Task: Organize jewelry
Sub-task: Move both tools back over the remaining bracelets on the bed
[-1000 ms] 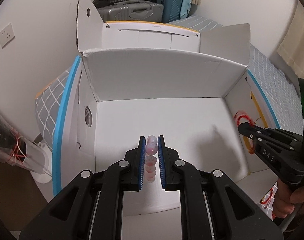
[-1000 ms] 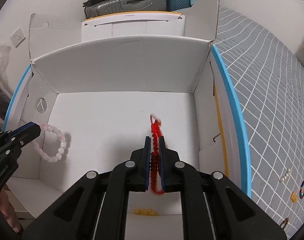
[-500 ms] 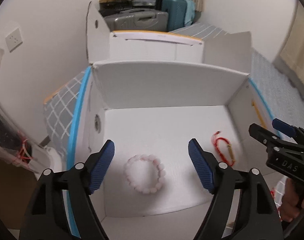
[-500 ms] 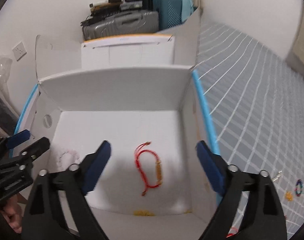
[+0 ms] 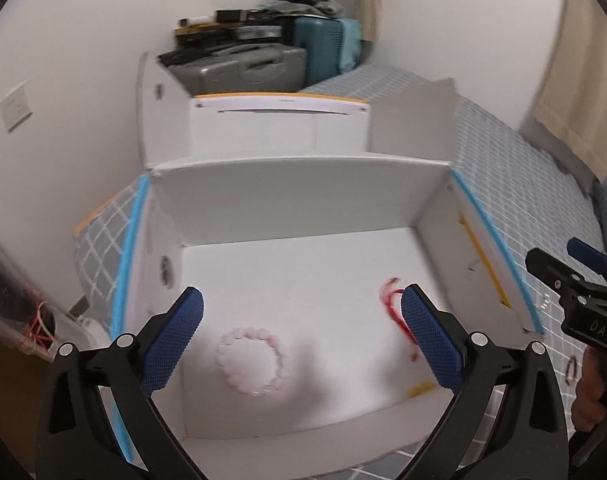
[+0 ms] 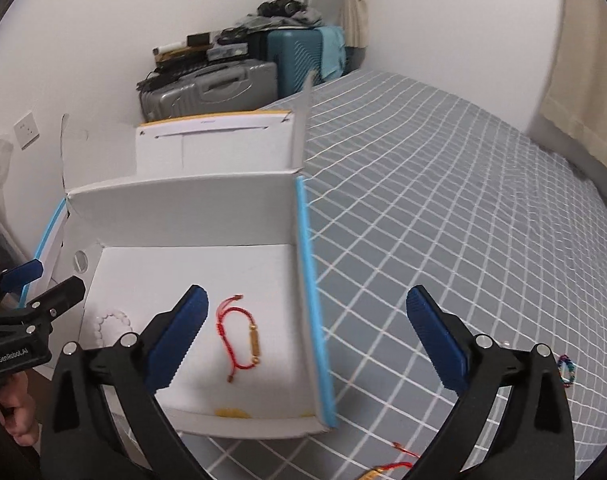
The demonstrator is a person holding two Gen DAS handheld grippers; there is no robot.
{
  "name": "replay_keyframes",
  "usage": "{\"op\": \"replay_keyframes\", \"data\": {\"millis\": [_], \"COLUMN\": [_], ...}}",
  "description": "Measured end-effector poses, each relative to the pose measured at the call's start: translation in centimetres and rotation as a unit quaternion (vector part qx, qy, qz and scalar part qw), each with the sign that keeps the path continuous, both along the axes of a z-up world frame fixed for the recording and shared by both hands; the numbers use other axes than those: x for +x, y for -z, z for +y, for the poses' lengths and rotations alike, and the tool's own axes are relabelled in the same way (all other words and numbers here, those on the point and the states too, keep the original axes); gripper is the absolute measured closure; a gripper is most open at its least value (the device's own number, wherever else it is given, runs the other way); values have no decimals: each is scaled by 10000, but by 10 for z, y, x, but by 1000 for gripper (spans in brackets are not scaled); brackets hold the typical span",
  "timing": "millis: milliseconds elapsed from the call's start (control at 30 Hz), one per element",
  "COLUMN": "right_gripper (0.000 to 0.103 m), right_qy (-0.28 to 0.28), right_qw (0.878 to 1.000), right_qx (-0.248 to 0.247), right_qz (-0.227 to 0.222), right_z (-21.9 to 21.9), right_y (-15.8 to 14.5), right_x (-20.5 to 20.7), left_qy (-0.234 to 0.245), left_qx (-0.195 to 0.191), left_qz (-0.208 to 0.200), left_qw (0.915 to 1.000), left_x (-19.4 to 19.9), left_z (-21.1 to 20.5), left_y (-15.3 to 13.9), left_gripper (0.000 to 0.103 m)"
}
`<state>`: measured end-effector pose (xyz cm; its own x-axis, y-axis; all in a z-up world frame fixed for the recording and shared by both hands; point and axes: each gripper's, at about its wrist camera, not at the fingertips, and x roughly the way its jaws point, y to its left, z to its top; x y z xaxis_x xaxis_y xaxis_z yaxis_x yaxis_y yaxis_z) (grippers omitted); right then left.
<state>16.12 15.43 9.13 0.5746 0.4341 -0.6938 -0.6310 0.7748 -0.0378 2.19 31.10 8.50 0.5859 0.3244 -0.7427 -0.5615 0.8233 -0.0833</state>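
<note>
A pale pink bead bracelet lies on the floor of the open white box, below my left gripper, which is open and empty above the box's near side. A red cord bracelet with a gold tube lies on the box floor; it also shows in the left wrist view, partly hidden by a finger. My right gripper is open and empty, over the box's blue-edged right wall. The pink bracelet also shows in the right wrist view.
More jewelry lies on the grey checked bed cover: a multicoloured bracelet at the right and a red-and-gold cord piece near the bottom edge. A yellow item lies at the box's front wall. Suitcases stand behind.
Both grippers opened and let go of their bracelets, which now lie on the box floor. Both then rose and drew back; the right gripper shifted right over the box wall.
</note>
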Motion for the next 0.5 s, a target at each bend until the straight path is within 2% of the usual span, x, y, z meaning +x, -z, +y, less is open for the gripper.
{"op": "replay_keyframes", "data": {"millis": [300,500], "right_gripper": [8,8], "right_qy": [559,1167], "right_qw": [9984,9931], "right_qx": [39,56], "right_qz": [-107,-86], "right_z": [-78,-145], "right_y": [-11,-10], "right_x": [16,31], "left_qy": [722,1357], "left_qx": [89,103], "left_qz": [-110,-193], "left_qw": [9973,9905], "left_x": [35,66], "left_z": [-62,-113], "left_y": [-10,-15], "left_gripper": [6,6]}}
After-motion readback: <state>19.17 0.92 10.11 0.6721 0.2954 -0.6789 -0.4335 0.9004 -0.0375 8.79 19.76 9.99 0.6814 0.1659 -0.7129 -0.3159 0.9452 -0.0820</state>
